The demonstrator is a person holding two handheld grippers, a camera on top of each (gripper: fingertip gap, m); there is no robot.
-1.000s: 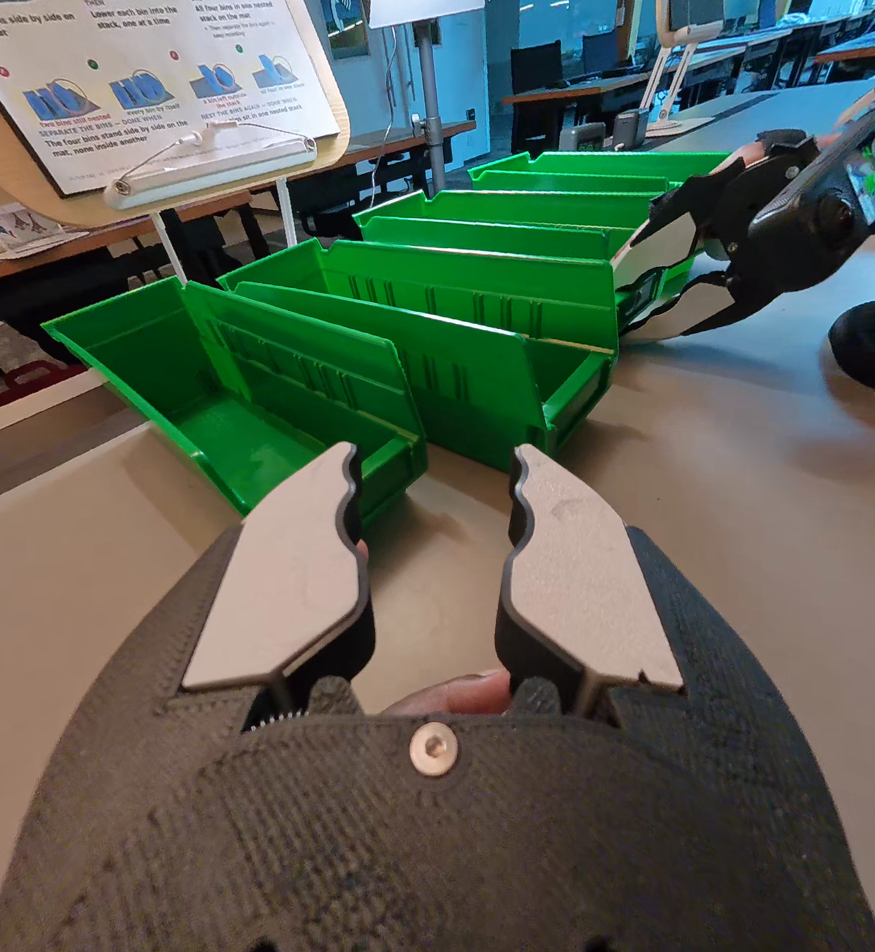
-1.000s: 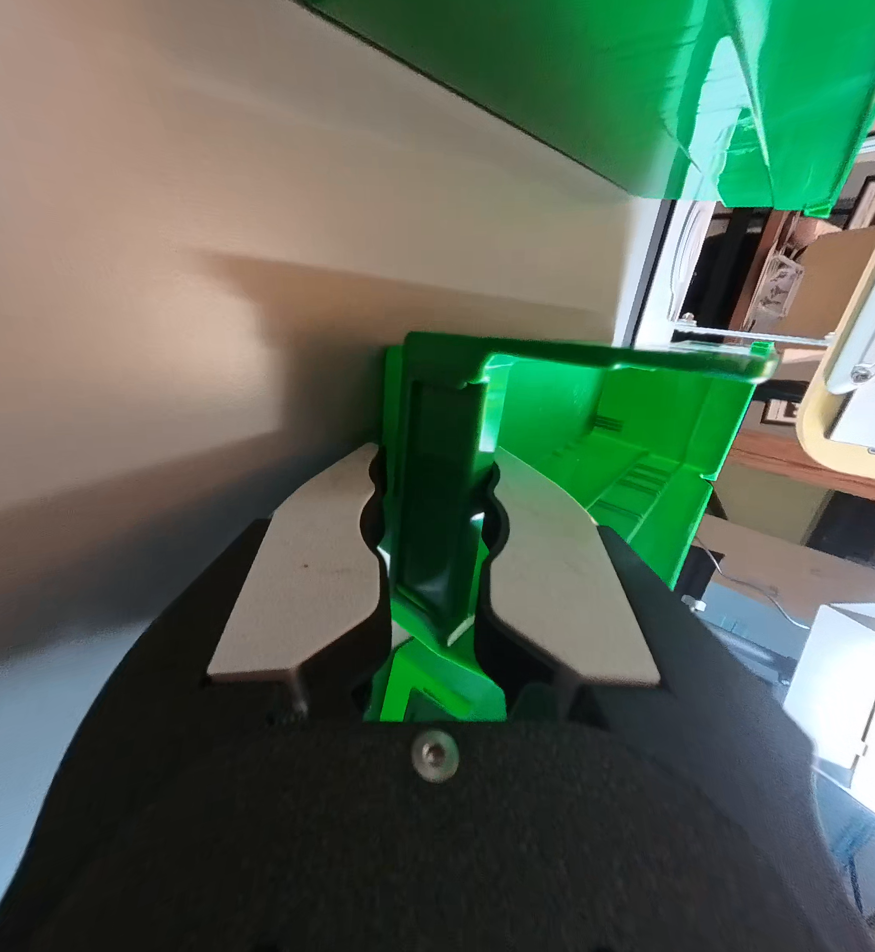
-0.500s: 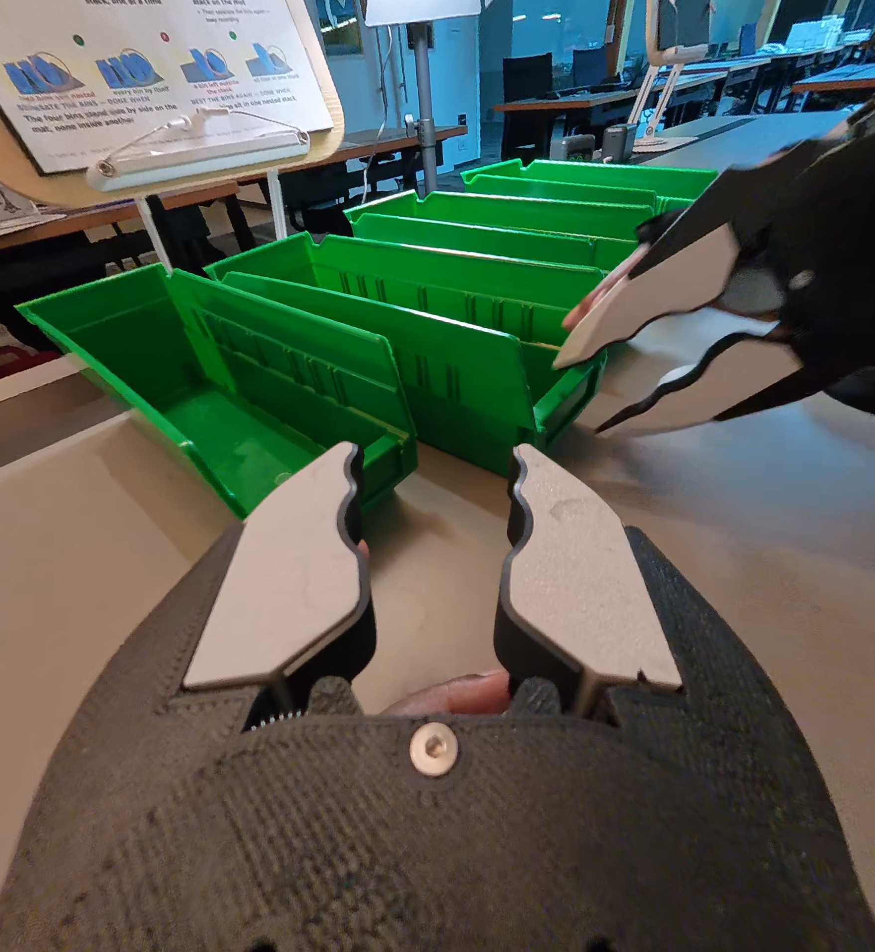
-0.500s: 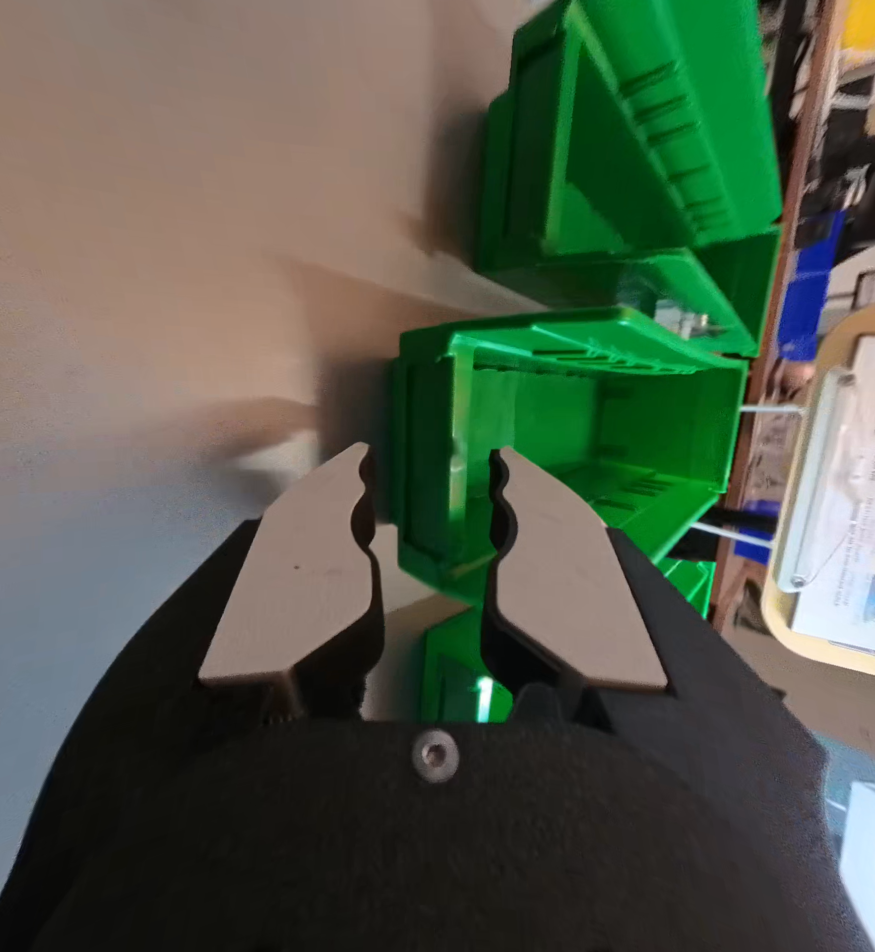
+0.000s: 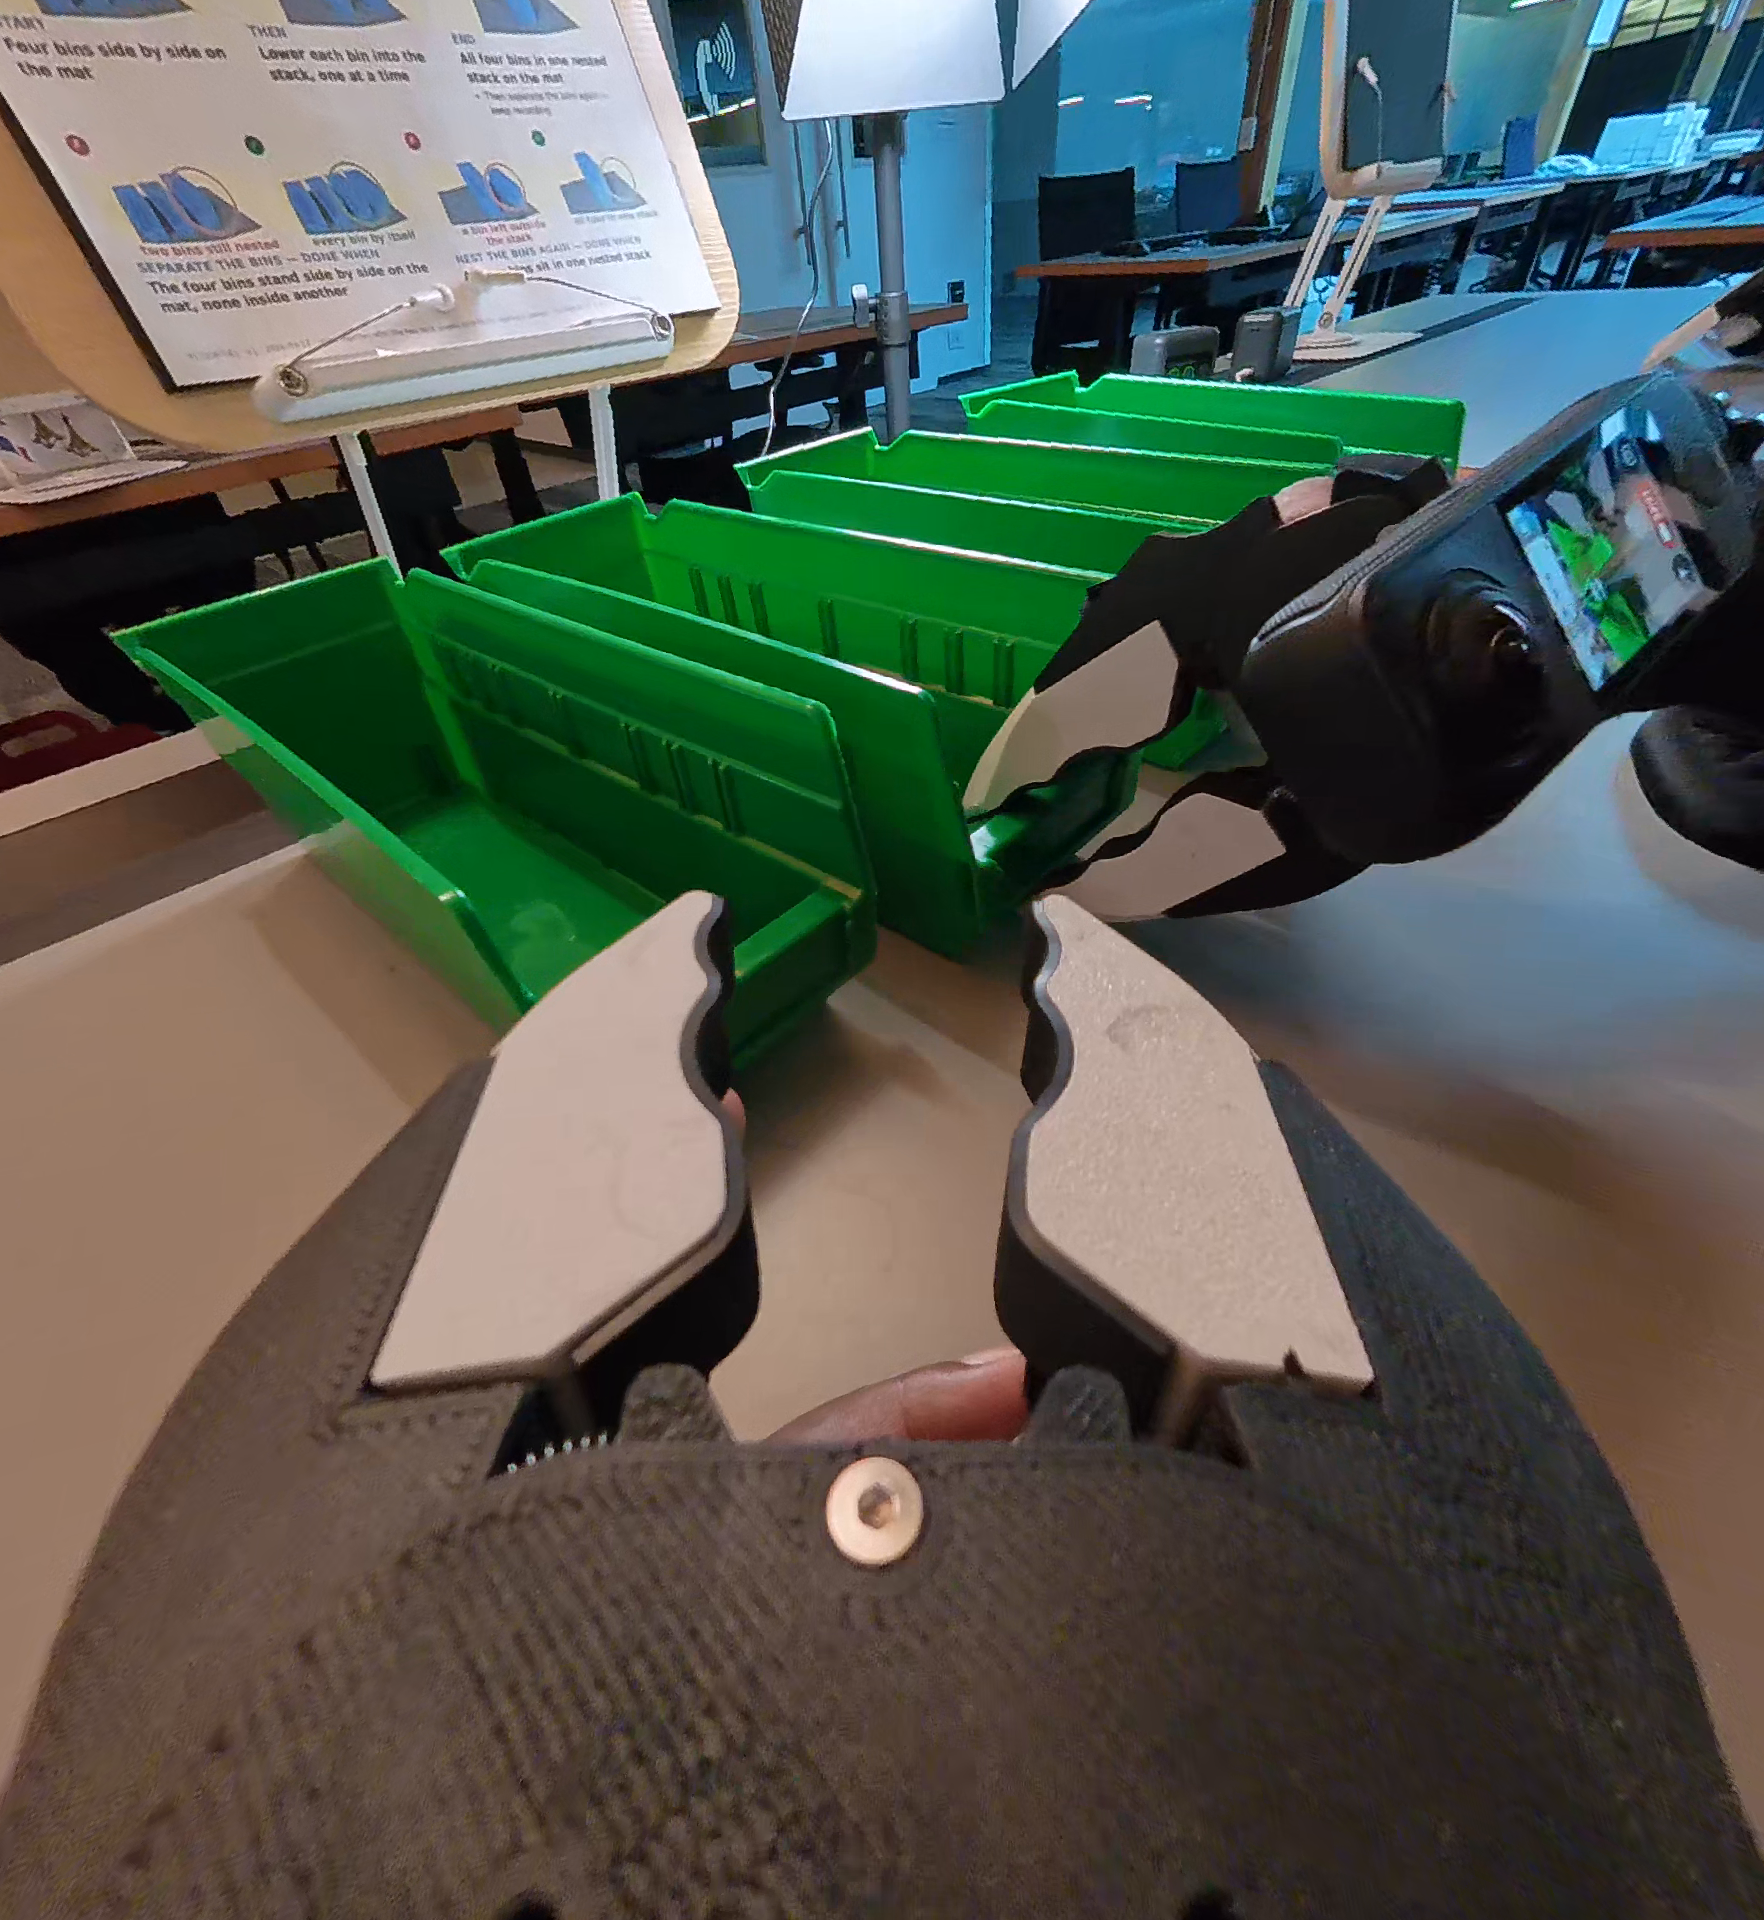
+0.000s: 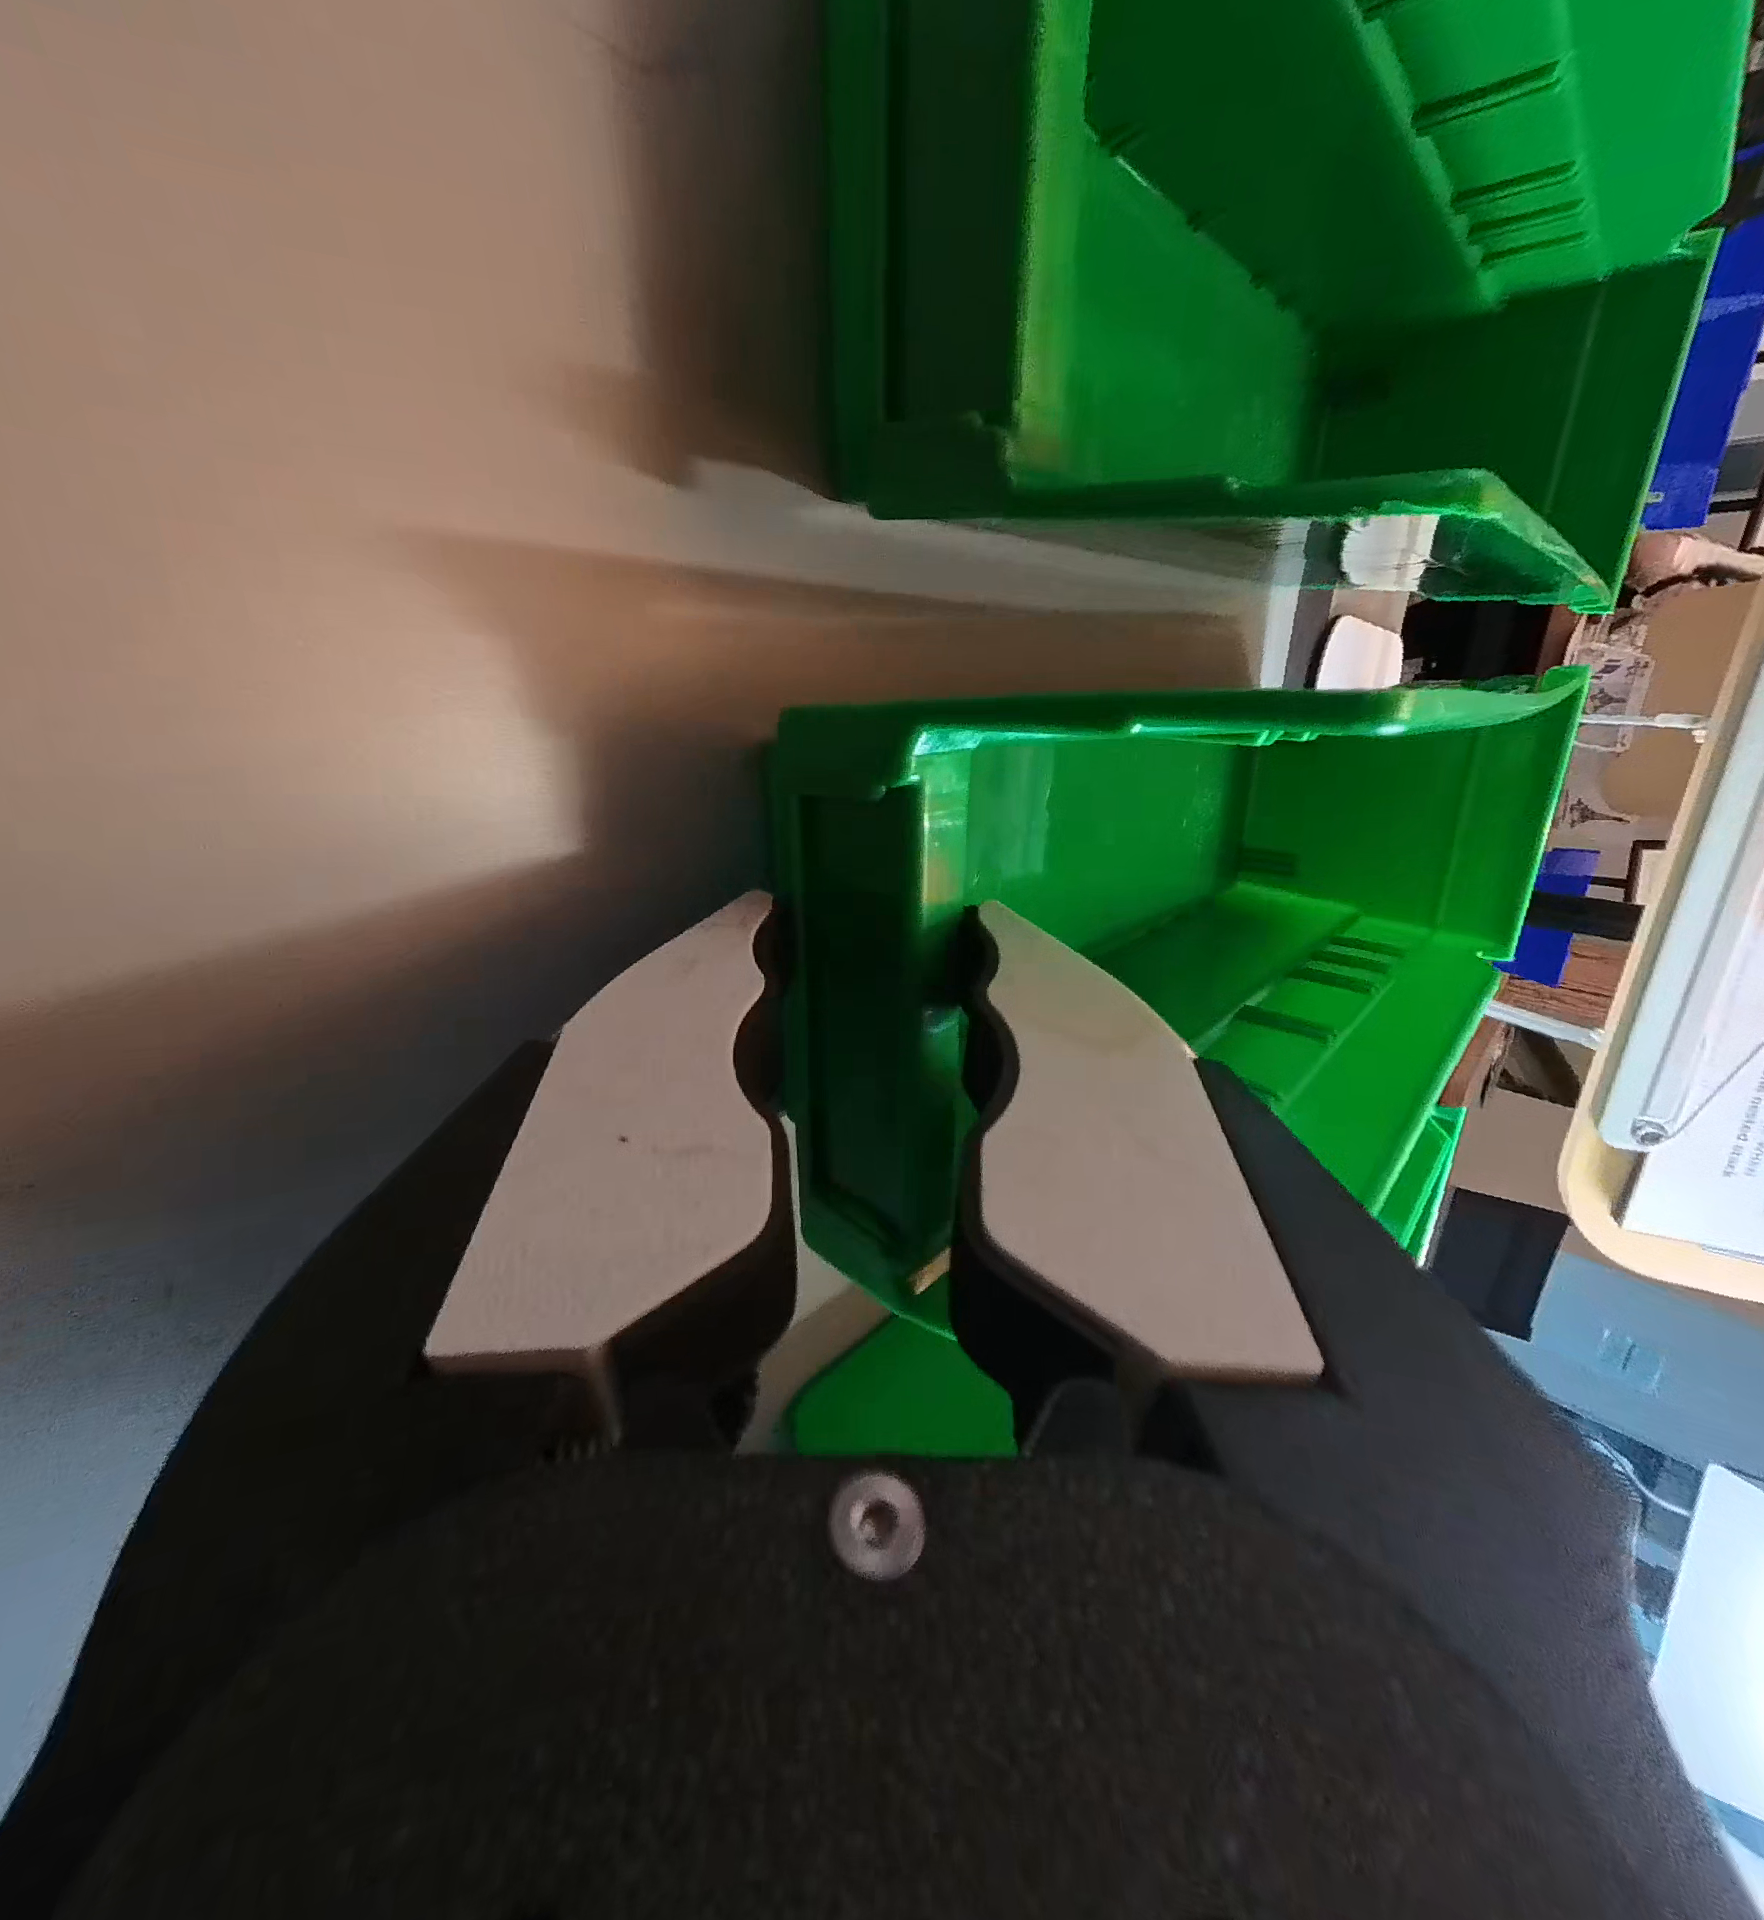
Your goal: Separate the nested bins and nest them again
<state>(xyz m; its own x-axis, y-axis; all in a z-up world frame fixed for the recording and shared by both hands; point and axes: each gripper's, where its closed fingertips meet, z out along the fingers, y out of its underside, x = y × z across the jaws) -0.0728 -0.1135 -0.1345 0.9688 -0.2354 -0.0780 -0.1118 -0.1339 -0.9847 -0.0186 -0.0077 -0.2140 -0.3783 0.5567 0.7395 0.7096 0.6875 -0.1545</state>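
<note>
While your left gripper (image 5: 873, 997) hangs low over the bench (image 5: 234, 1091) with its jaws spread and nothing between them, the nearest green bin (image 5: 504, 790) lies just beyond its fingertips, standing alone, open side up.

Next to the right is the second bin (image 5: 857, 665), and that is the one your right gripper (image 5: 1054, 831) has come to. In the right wrist view the right gripper straddles the short front lip of this bin, one finger outside the wall and one inside, the pads close against the plastic on both sides. Whether they already press it you cannot tell for sure from these pictures; it looks like a grip closing or just made.

Farther off, two more green bins (image 5: 1013, 488) stand in the same row, side by side, none inside another, so the separating looks done and the nesting is what remains.

Expect thin moulded plastic: light, fairly stiff along the ribbed long walls, slick to the pads. The thick front lip is the sound place to hold; a long bin held by one end will likely droop and swing.

Beyond the row stands a clipboard stand (image 5: 369, 208) with an instruction sheet.
</note>
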